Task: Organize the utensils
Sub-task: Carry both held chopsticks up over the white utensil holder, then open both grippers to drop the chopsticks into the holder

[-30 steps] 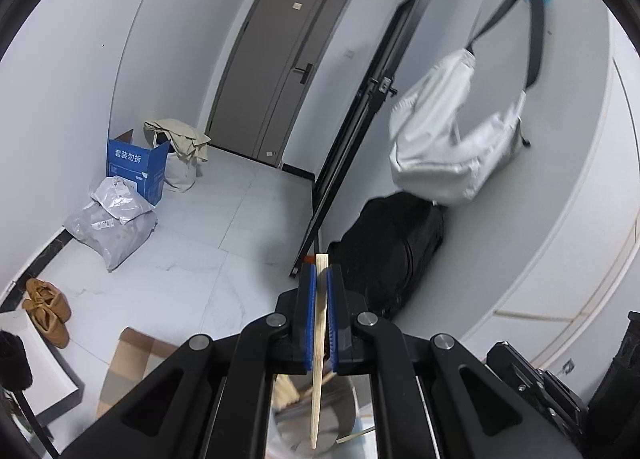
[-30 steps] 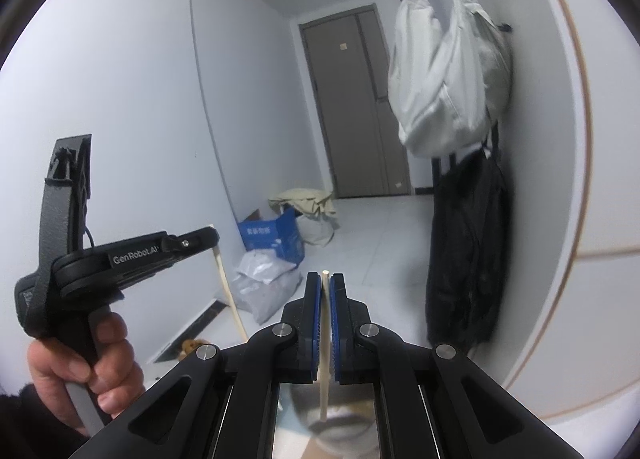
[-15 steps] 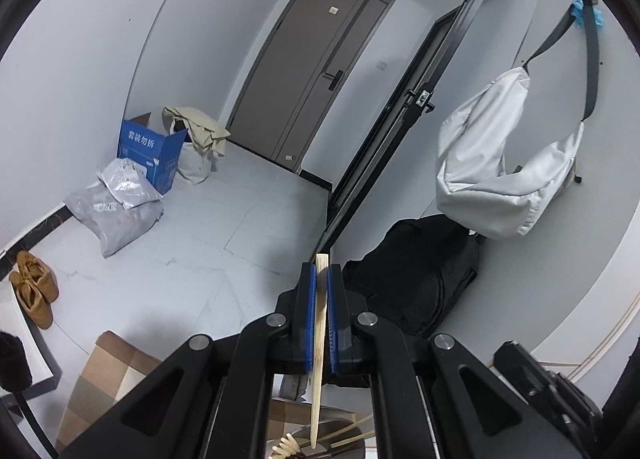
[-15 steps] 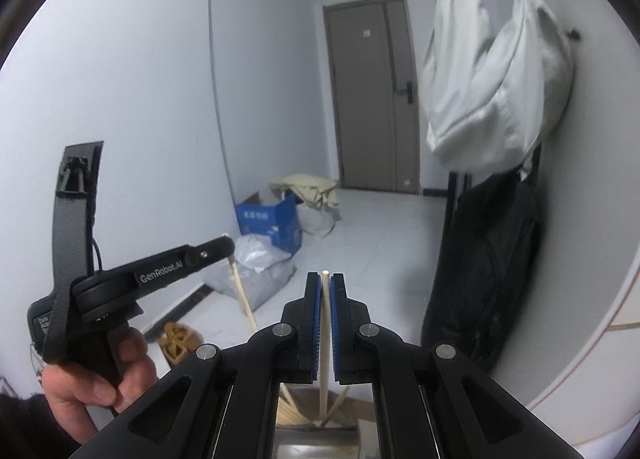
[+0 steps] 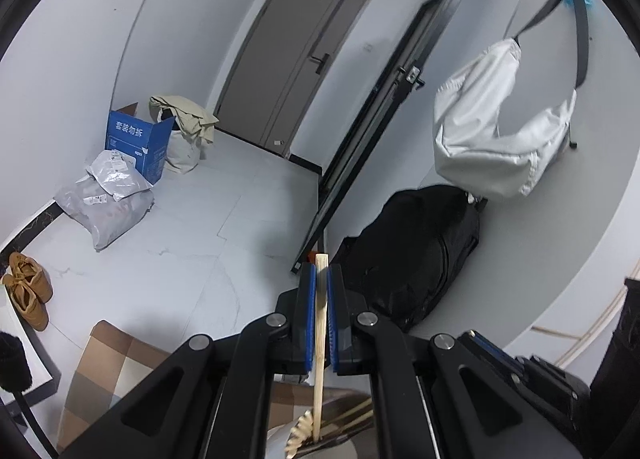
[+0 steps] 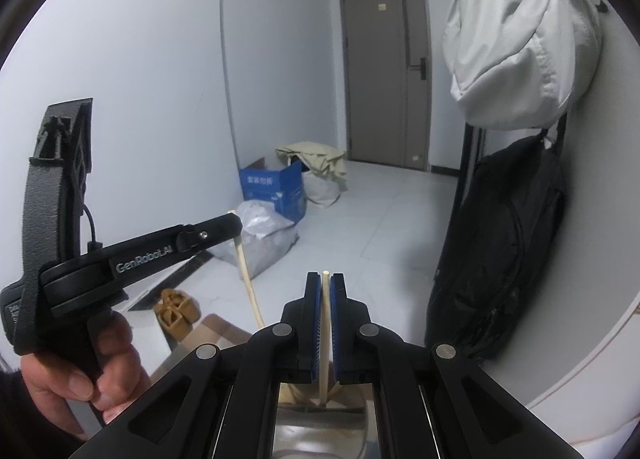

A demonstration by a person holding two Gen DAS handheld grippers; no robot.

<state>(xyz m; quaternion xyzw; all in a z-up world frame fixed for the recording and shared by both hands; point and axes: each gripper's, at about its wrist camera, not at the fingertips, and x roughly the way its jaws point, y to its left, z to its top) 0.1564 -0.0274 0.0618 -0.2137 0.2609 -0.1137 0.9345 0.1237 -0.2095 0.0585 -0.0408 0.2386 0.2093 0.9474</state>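
Your left hand [image 6: 76, 375] wraps the black handle of the left gripper [image 5: 321, 271], which from the right wrist view reaches across the frame, angled upward and to the right, toward the white wall [image 6: 160, 79]. Your right gripper [image 6: 326, 279] points forward down the hallway toward the grey door [image 6: 386, 67].

Your left gripper's blue-padded jaws are closed on a flat wooden chopstick [image 5: 320, 331]. The stick runs upright between the pads, its squared top poking just above the fingertips and its lower end dropping toward a metal holder [image 5: 316, 447] at the bottom edge, where more chopstick ends [image 5: 298, 429] fan out.

Your right gripper is likewise pinched shut on a pale round chopstick [image 6: 325, 323], held upright between the pads with its tip just above them. Its lower end goes down into the metal container [image 6: 320, 427] directly beneath the jaws, where other sticks lean.

In the right wrist view, the left gripper's chopstick slants down from its fingertips toward that same container.
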